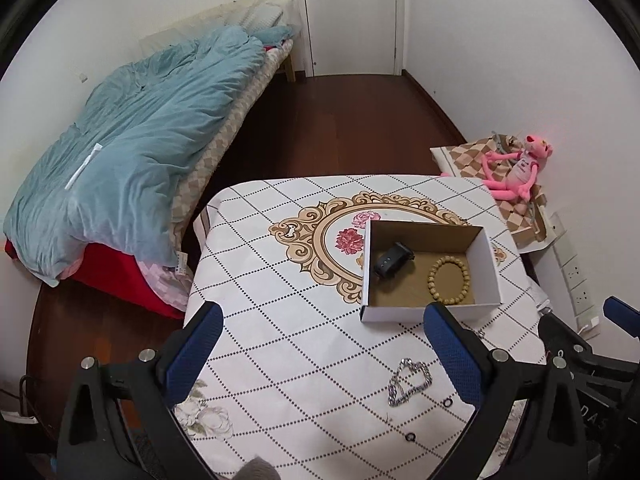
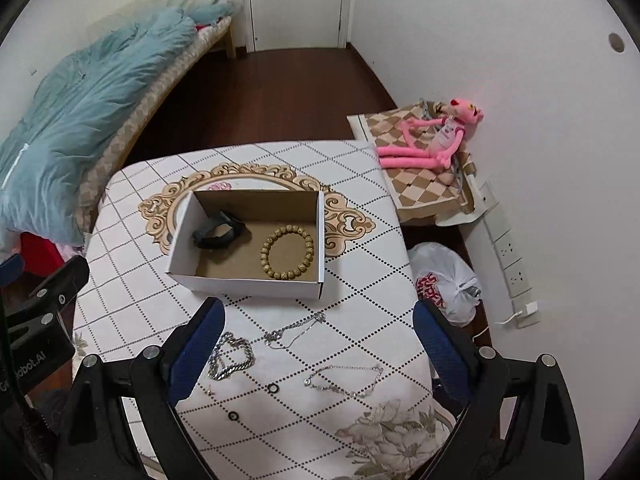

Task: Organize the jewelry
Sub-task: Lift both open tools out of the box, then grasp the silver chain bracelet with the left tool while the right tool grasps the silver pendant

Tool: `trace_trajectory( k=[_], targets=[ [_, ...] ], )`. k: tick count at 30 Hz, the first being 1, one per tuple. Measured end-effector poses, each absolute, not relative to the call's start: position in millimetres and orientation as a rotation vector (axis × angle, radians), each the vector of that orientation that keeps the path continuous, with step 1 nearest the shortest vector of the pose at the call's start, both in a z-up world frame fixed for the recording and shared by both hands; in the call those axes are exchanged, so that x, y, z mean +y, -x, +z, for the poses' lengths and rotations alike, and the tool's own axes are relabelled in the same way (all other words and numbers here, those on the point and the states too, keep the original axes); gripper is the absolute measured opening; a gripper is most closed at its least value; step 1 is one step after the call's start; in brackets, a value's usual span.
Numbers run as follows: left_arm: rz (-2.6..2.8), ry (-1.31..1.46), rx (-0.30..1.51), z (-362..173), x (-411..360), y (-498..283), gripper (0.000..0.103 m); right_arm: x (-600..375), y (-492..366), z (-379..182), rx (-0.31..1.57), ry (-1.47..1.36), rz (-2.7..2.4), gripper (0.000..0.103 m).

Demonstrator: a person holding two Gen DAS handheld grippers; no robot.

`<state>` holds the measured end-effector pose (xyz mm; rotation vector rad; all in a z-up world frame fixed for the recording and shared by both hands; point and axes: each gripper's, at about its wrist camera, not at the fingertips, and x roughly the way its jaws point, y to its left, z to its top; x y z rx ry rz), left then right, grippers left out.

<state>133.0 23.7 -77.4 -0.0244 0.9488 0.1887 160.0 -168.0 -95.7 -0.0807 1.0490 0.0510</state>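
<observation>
Left gripper [image 1: 322, 344] spread wide, nothing between fingers, hovering over near half of table [image 1: 256, 248]. Thick chain [image 1: 409, 385] on cloth just inside its right finger [image 1: 454, 354], not touching. Two small black rings [image 1: 448, 403] near chain, toward camera.

Right gripper [image 2: 318, 346] also spread wide, holding nothing. Between its fingers on cloth: thick chain [image 2: 232, 356] close to left finger [image 2: 198, 350], thin necklace [image 2: 294, 330] ahead near centre, thin bracelet [image 2: 344, 380] toward right finger. Black rings [image 2: 273, 388] between chain and bracelet.

Beyond both: open box [image 2: 248, 280], white outside, brown inside, just past fingertips. Inside: black watch [image 2: 220, 230] left, bead bracelet [image 2: 287, 253] right, apart.

Further out: plush [image 2: 434, 136] on checked cushion at right wall, bag [image 2: 448, 280] on floor, bed [image 1: 132, 152] left.
</observation>
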Motion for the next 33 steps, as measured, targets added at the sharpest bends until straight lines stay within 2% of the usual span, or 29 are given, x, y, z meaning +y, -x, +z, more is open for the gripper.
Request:
trace_trajectory(
  k=[10,21,24,33],
  targets=[
    [0.222,0.011,0.932,-75.3,26.8,-102.1,0.102,-174.6,-127.7,-85.6,1.036,0.015,0.075,0.096],
    [0.224,-0.009,1.123,-180.7,20.9,-93.6,0.102,-222.0,-110.3,-202.1,1.242,-0.101,0.025,0.096],
    [0.232,-0.028,1.160,-204.0,18.3,-94.1,0.102,-238.0,-107.5,-231.3,1.278,-0.128,0.000,0.088],
    [0.230,-0.055,1.193,-234.5,10.8,-103.1,0.102,-273.2,-108.1,-275.1,1.278,-0.242,-0.044,0.076]
  ],
)
